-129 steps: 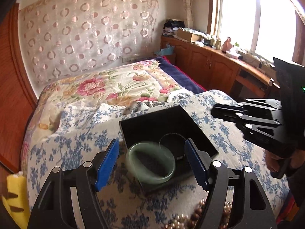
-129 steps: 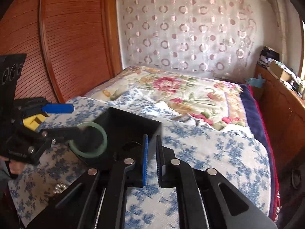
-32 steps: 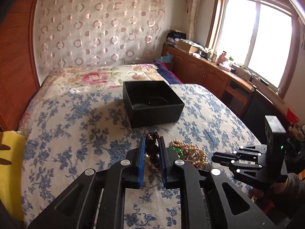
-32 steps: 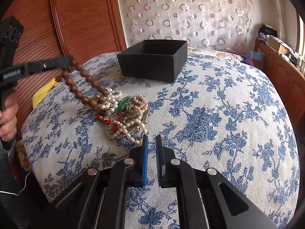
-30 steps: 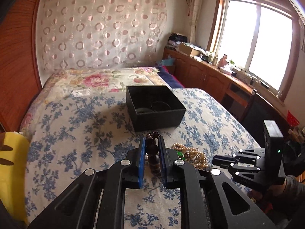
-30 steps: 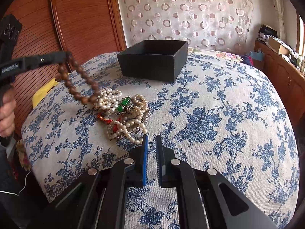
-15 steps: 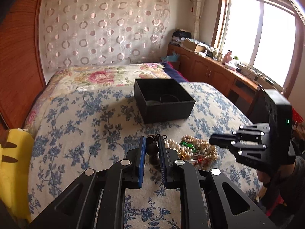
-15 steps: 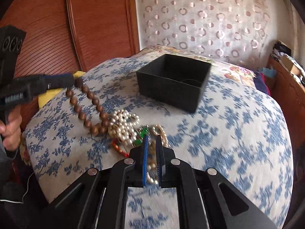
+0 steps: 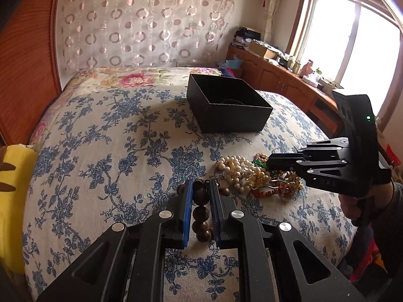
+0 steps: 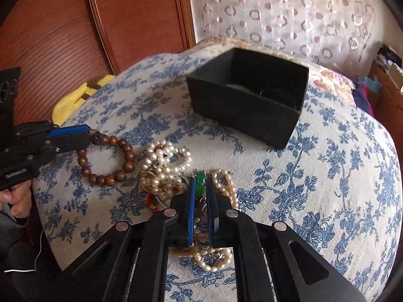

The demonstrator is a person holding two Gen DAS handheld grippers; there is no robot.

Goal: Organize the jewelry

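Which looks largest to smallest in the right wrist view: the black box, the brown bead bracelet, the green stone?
1. black box
2. brown bead bracelet
3. green stone, partly hidden between the right gripper fingers

The box lies farther away, yet looks biggest.

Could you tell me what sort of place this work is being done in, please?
Very likely a home bedroom. The jewelry lies on a bed under a blue floral cover, with a wooden headboard behind, a patterned curtain on the far wall, and a cluttered wooden cabinet below the window.
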